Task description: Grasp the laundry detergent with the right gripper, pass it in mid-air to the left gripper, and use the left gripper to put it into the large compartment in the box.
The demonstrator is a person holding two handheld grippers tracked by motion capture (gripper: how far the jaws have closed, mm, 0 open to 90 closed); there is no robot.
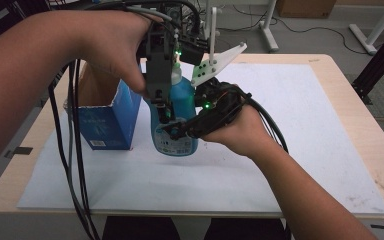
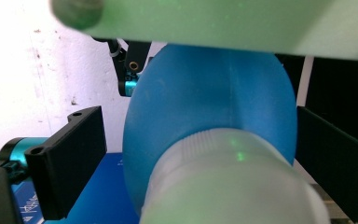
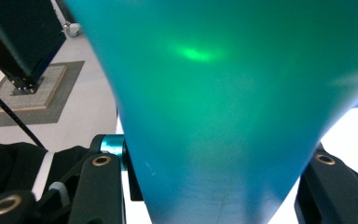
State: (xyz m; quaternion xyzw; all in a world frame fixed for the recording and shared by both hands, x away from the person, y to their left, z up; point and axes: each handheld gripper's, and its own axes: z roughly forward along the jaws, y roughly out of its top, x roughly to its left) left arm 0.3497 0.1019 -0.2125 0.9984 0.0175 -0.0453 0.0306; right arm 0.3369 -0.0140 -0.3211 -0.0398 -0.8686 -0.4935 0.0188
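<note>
Beside the blue carton [image 1: 111, 117] on the desk [image 1: 305, 125], the blue bottle [image 1: 179, 117] stands upright. My right tongs [image 1: 180, 131] pinch its lower body to steady it. My left tongs [image 1: 164, 111] descend from above, spread around the neck and cap [image 2: 228, 186], pads not yet touching, presumably to work the cap.

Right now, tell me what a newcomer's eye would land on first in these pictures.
First, the blue bottle standing mid-table on the white mat, with the right gripper clamped on its lower body from the side. Next, the left gripper coming down from above, its fingers straddling the bottle's whitish cap without touching. Just left of the bottle stands an open blue box.
</note>
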